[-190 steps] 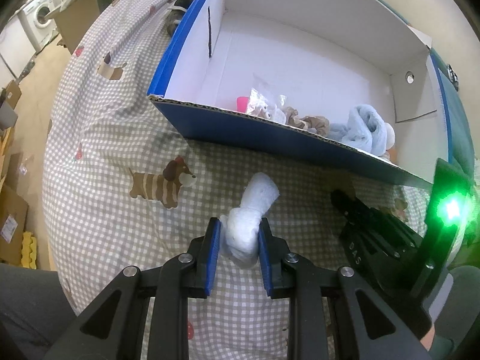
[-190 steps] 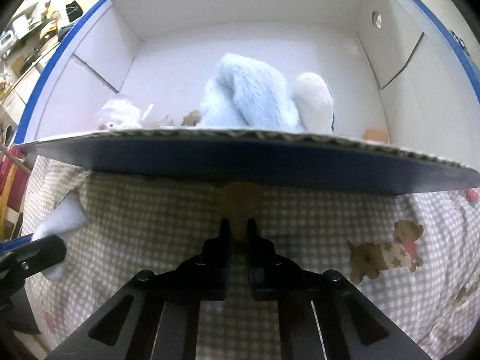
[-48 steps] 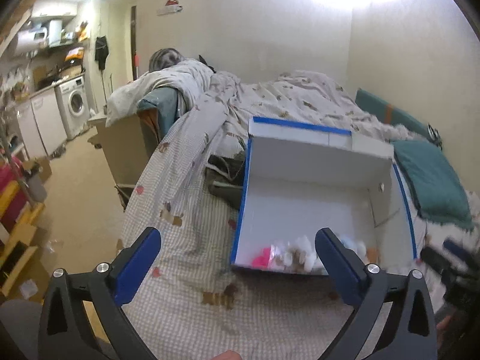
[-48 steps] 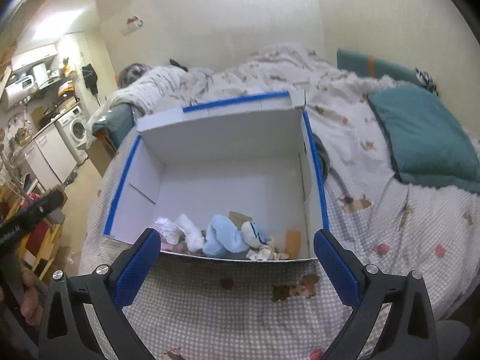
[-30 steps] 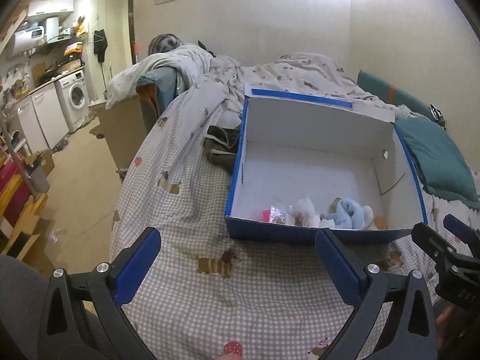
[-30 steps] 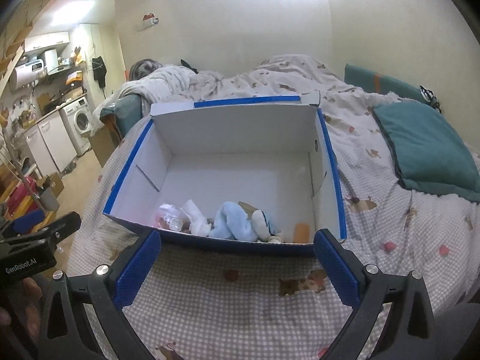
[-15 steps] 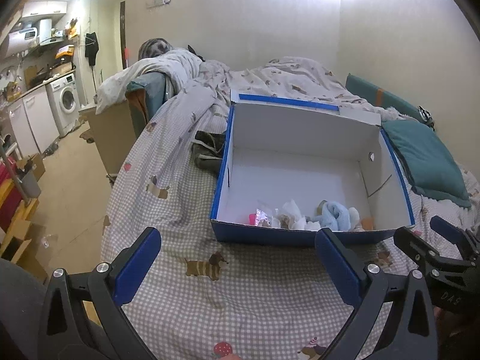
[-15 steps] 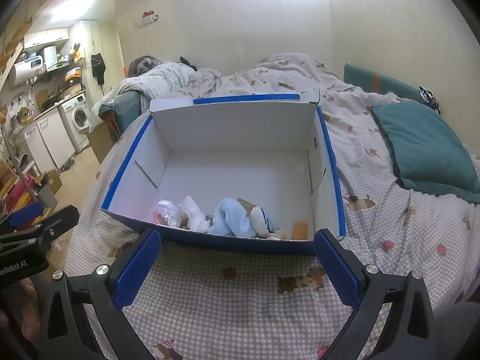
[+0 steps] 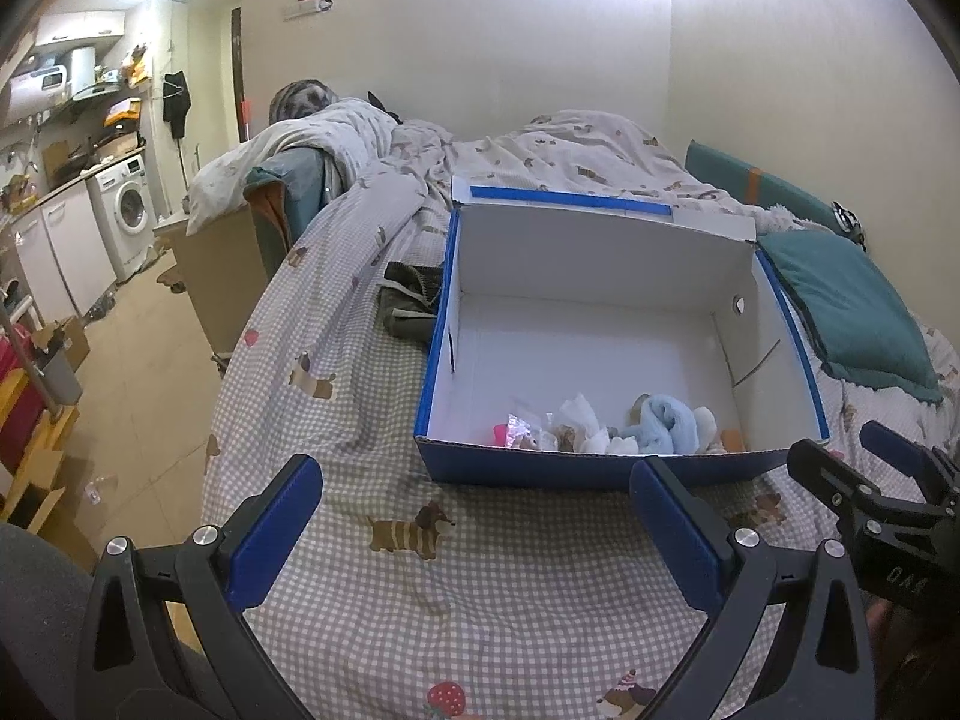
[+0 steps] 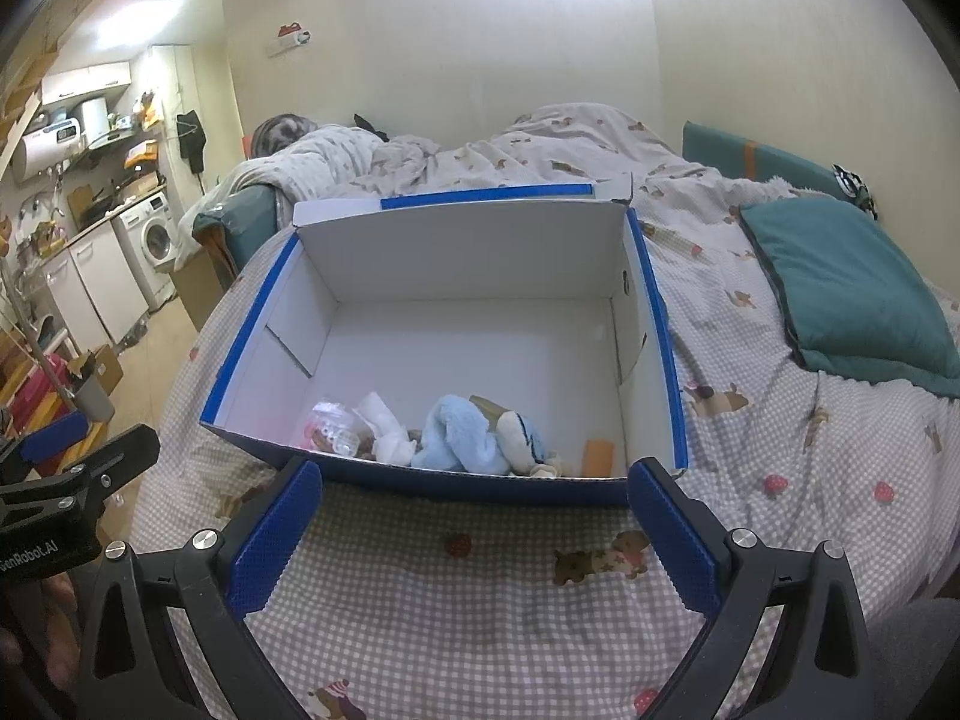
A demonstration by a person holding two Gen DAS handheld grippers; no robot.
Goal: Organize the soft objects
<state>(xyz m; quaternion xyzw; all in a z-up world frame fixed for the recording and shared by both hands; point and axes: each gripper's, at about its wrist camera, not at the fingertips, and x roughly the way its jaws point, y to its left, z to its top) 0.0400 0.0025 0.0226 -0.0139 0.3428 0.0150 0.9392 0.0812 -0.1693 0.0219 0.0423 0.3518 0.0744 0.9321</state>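
A blue and white cardboard box (image 9: 600,474) (image 10: 456,483) stands open on the checked bedspread. Along its near wall lie soft items: a light blue plush (image 9: 663,423) (image 10: 459,429), a white rolled cloth (image 9: 579,411) (image 10: 384,420), a pink-tinted plastic bag (image 9: 510,429) (image 10: 327,420) and a small orange piece (image 10: 597,456). My left gripper (image 9: 474,531) is open and empty, held back from the box above the bedspread. My right gripper (image 10: 474,531) is open and empty too, also back from the box.
A teal pillow (image 9: 852,306) (image 10: 852,294) lies right of the box. Dark clothing (image 9: 411,300) lies at the box's left side. A bunched duvet (image 10: 480,156) covers the far bed. The floor, washing machine (image 9: 129,210) and cabinets are to the left.
About six seconds ago the left gripper held the white cloth and the right a small brown item; both are open and empty now. Both grippers have drifted slightly in the last second.
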